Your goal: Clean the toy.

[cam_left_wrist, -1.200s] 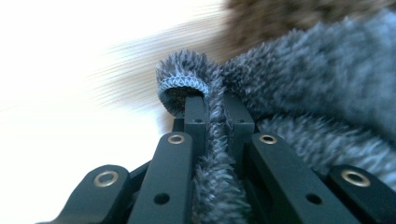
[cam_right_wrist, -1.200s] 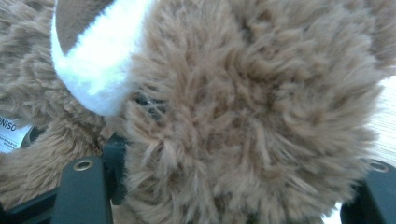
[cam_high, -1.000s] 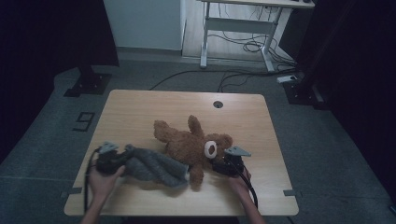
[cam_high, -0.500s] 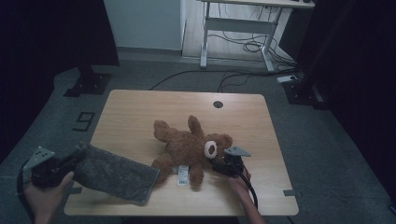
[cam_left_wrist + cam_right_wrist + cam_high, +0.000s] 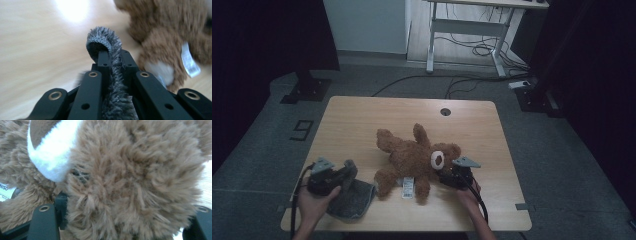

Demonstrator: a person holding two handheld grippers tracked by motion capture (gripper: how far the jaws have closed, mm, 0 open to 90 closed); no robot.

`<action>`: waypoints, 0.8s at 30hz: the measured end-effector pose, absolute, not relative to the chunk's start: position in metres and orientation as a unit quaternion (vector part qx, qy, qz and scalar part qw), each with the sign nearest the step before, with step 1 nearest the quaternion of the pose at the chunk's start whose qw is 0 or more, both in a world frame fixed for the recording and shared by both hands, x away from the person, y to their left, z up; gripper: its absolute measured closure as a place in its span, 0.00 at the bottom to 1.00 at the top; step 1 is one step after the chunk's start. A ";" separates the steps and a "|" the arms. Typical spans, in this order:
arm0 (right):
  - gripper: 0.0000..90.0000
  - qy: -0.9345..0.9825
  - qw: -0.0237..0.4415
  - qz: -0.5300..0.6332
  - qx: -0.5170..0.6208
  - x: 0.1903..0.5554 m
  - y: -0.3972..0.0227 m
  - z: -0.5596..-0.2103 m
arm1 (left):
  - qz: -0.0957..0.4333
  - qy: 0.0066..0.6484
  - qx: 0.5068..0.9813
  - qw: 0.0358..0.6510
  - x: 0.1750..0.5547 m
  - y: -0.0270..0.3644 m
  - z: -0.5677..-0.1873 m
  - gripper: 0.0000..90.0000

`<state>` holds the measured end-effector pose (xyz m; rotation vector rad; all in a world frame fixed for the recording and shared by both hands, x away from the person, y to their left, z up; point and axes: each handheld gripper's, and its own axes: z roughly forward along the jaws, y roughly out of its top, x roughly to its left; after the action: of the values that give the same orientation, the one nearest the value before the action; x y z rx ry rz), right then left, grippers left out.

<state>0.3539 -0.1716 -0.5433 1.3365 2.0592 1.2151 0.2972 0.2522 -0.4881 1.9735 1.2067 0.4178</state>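
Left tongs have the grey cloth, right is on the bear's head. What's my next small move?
Probably bring the grey cloth, pinched in the left tongs, right toward the teddy bear's legs. The cloth lies bunched near the table's front left edge, and the right tongs pin the bear's head.

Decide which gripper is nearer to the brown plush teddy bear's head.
Right. The right gripper is clamped on the brown plush teddy bear's head; the left gripper, pinching a grey fuzzy cloth, sits beyond the bear's legs.
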 end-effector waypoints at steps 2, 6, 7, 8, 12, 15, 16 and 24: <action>0.33 0.737 0.200 0.435 0.478 0.354 -0.172 -0.543 | 0.146 0.469 0.788 0.372 0.300 0.241 -0.501 0.89; 0.33 0.736 0.200 0.436 0.477 0.354 -0.172 -0.544 | 0.135 0.467 0.800 0.352 0.300 0.229 -0.523 0.88; 0.33 0.737 0.200 0.436 0.477 0.354 -0.172 -0.544 | 0.137 0.467 0.801 0.348 0.299 0.228 -0.526 0.87; 0.33 0.736 0.200 0.437 0.477 0.354 -0.172 -0.544 | 0.139 0.468 0.801 0.345 0.299 0.228 -0.528 0.87; 0.33 0.736 0.200 0.437 0.477 0.354 -0.172 -0.544 | 0.158 0.471 0.802 0.331 0.298 0.235 -0.533 0.86; 0.33 0.736 0.200 0.437 0.477 0.354 -0.172 -0.544 | 0.170 0.484 0.794 0.326 0.300 0.247 -0.533 0.86; 0.33 0.736 0.200 0.437 0.477 0.354 -0.172 -0.544 | 0.177 0.491 0.790 0.321 0.301 0.253 -0.533 0.86; 0.30 0.735 0.199 0.437 0.479 0.354 -0.172 -0.544 | 0.191 0.527 0.763 0.322 0.305 0.277 -0.532 0.78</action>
<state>0.3543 -0.1722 -0.5438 1.3396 2.0550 1.2228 0.3052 0.2771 -0.5319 2.0048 1.3829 0.5028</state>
